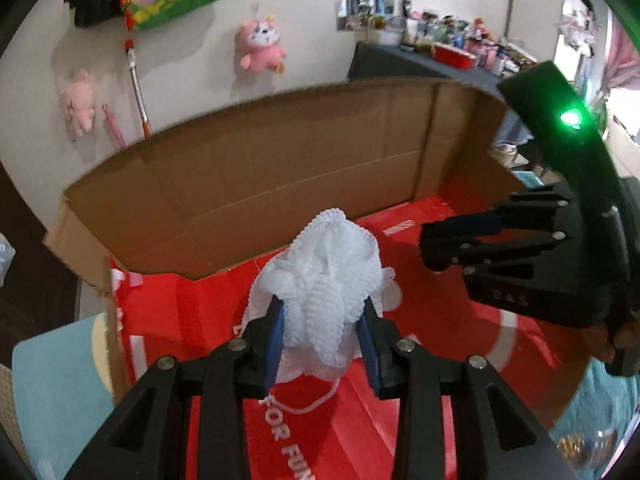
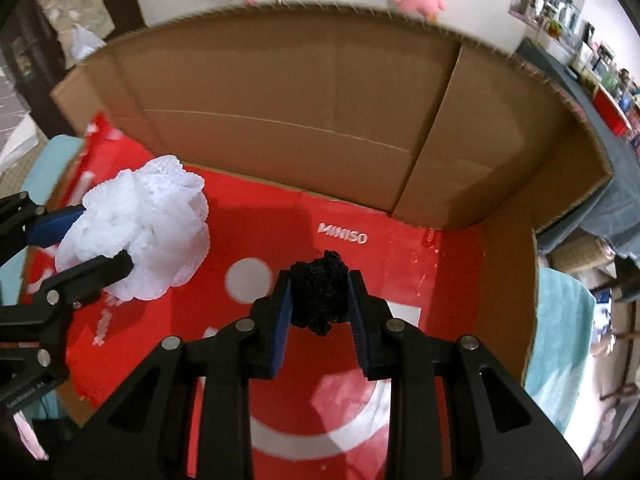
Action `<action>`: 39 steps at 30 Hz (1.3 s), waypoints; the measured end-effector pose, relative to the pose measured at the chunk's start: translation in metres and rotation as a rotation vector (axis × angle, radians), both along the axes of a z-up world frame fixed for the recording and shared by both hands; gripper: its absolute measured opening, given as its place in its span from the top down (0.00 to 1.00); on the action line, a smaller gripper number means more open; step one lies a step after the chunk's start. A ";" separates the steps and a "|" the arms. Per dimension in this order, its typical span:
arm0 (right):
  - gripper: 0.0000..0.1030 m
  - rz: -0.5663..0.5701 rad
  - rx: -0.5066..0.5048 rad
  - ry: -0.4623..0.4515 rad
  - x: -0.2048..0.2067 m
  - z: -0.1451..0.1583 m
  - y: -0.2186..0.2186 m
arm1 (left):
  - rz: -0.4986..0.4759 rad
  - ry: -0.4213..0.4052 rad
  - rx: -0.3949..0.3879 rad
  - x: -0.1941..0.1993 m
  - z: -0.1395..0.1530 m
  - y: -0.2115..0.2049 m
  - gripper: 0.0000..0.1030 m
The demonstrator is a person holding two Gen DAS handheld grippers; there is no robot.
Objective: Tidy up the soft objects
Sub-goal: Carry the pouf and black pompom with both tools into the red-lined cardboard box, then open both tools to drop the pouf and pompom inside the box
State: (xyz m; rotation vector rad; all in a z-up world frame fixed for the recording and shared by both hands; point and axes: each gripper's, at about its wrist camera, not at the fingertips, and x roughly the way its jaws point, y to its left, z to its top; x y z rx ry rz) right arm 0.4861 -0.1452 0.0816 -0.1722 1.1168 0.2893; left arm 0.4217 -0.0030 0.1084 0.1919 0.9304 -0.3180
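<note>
Both grippers hang over the box point(image 2: 280, 92): the left gripper point(image 1: 324, 320) clamps the white pouf point(image 1: 332, 276), the right gripper point(image 2: 320, 300) the black pouf point(image 2: 318, 294). Lower each near the red liner point(image 2: 380, 264), left and right apart, before releasing.

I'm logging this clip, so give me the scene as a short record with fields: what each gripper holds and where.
left gripper: shut on white pouf, above the red sheet
right gripper: shut on black pouf, above the red sheet
box: open cardboard, brown walls
red sheet: lines the box floor, printed MINISO
wall: pink plush hanging behind the box
</note>
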 end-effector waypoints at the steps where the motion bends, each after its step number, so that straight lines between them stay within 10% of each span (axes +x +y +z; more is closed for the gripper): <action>1: 0.75 -0.010 -0.005 0.001 0.003 -0.002 -0.001 | 0.010 0.002 0.003 0.004 -0.003 0.000 0.65; 23: 0.72 -0.068 -0.002 -0.004 0.008 -0.006 -0.011 | 0.098 -0.001 0.003 0.022 -0.007 0.014 0.47; 26: 0.67 -0.071 -0.007 -0.008 0.005 -0.004 -0.012 | 0.103 -0.015 -0.005 0.018 -0.005 0.017 0.37; 28: 0.37 -0.068 -0.013 -0.022 0.001 -0.002 -0.012 | 0.110 -0.030 -0.005 0.016 -0.002 0.019 0.30; 39: 0.35 -0.088 -0.025 -0.129 -0.041 0.044 -0.012 | 0.166 -0.128 -0.069 -0.027 0.044 0.033 0.02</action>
